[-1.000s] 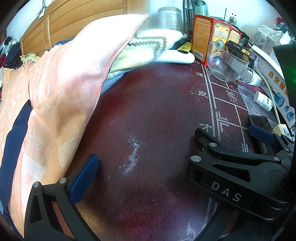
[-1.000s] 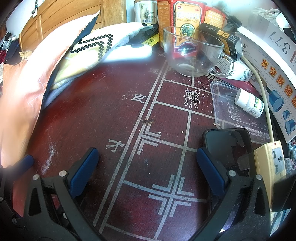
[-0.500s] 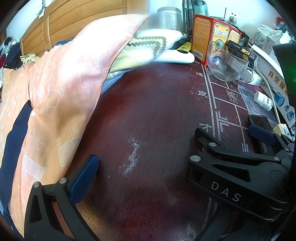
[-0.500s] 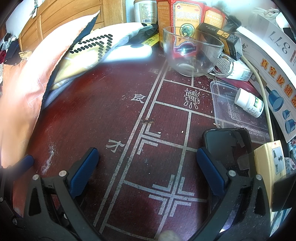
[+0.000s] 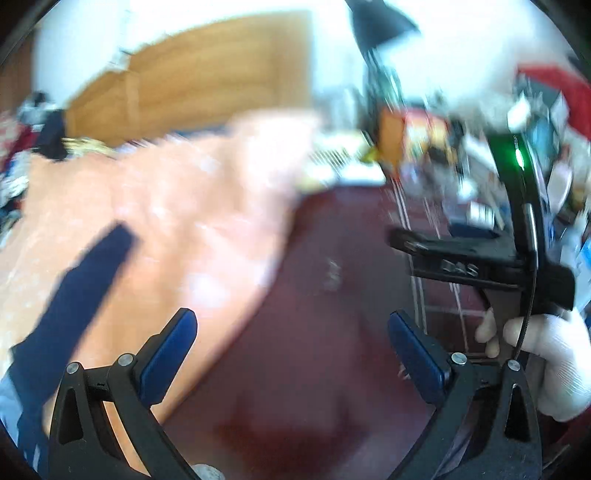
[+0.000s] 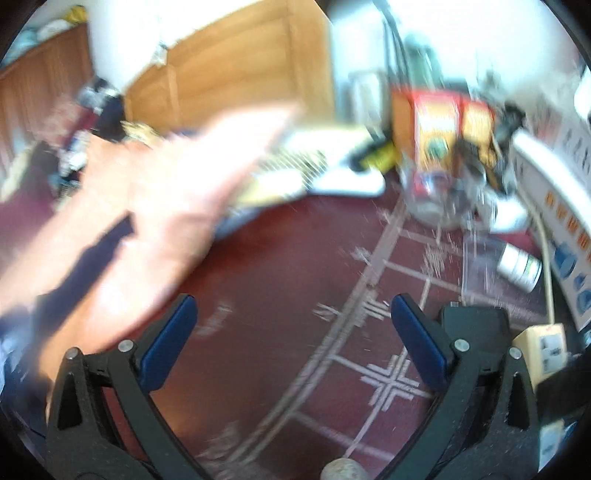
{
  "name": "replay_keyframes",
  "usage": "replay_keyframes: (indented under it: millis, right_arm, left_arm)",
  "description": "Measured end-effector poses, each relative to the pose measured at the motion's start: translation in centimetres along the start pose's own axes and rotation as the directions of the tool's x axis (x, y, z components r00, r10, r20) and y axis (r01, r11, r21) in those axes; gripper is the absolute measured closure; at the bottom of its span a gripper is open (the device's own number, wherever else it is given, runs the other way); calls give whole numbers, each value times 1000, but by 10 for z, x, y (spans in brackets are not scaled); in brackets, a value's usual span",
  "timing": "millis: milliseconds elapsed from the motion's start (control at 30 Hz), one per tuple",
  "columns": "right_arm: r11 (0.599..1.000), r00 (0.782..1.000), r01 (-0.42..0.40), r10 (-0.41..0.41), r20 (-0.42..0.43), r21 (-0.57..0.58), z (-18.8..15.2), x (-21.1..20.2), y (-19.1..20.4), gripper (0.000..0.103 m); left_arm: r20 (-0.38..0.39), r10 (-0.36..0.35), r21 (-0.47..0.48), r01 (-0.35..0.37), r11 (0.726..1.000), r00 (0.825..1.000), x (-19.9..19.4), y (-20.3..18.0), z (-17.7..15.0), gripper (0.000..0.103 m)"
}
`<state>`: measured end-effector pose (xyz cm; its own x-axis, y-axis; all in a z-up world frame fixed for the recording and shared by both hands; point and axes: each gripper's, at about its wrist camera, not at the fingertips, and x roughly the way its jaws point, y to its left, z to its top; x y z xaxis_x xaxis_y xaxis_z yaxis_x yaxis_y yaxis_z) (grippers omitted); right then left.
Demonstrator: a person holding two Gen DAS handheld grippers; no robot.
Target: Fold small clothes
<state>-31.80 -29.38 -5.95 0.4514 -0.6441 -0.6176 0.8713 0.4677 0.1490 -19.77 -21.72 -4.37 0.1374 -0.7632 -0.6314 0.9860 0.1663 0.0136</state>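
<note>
Blurred as it is, our left wrist view shows the left gripper (image 5: pixel 291 343) with its 2 blue-padded fingers (image 5: pixel 168 350) spread wide apart and holding nothing, above the dark red bench (image 5: pixel 295 369). To the left lies a peach cloth (image 5: pixel 166 206) with a navy strip (image 5: pixel 85 280) across it; the cloth overlaps the bench's left edge. At right we see the right gripper (image 5: pixel 480 258) from the side, gripped by a white-gloved hand (image 5: pixel 546 354); from here we cannot tell how its fingers stand. Behind the cloth stands a wooden headboard (image 5: pixel 207 77), and smeared clutter with a black lamp (image 5: pixel 380 22) fills the far right of the bench.

Next, our right wrist view looks along the right gripper (image 6: pixel 293 341), whose 2 fingers (image 6: pixel 417 347) also stand wide apart with nothing between them. Below them the bench (image 6: pixel 280 273) carries pale inlaid lines. The peach cloth (image 6: pixel 166 192) is at the left, well clear of these fingers, its navy strip (image 6: pixel 99 254) running along it. At the back of the bench we make out orange boxes (image 6: pixel 439 125), a glass cup (image 6: pixel 436 199) in front of them, a white bottle (image 6: pixel 519 266) lying on its side, and a beige socket strip (image 6: pixel 546 350) at the right edge. The small clothes themselves we cannot single out in this blur beyond that cloth.
</note>
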Motion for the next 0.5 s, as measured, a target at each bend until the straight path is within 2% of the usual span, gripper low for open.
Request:
replay_keyframes:
  millis: [67,133,200,267,300,333,367,400,433,467,500]
  right_arm:
    - [998,996,-56,58,61,-32,7,-26,13,0]
    - [992,985,-104,113,127,-74,11,-55,34,0]
    - [977,957,-178,199,209,-116,20,-86,56,0]
    - [952,910,-248,292,294,-180,27,-120,80,0]
    - [935,876,-278,341,340,-219,30,-139,92,0]
    - [912,828,-316,400,393,-261,32,-161,103,0]
    - [891,786,-347,447,427,-293,33,-175,112,0]
    - [861,725,-383,505,469,-334,34,-193,121,0]
    - [829,659,-415,557,505,-374,33,-210,129,0]
    - [798,592,-444,602,536,-407,32,-226,137,0]
    - [762,544,-497,647,534,-415,34,-238,144,0]
  left_arm:
    - [101,42,-55,-37,998,994,-51,27,1,0]
    - [170,92,-102,-76,992,981,-93,48,4,0]
    - [276,159,-162,-117,980,948,-154,75,8,0]
    - [372,209,-209,-138,968,904,-210,94,12,0]
    - [410,237,-226,-154,962,881,-235,100,14,0]
    - [452,275,-243,-180,953,848,-264,105,16,0]
    - [503,314,-254,-210,944,805,-299,108,17,0]
    - [553,344,-260,-235,937,759,-334,110,17,0]
    - [579,358,-264,-247,932,732,-355,109,17,0]
    - [627,376,-278,-255,926,683,-394,112,14,0]
    - [658,387,-292,-256,922,646,-422,115,11,0]
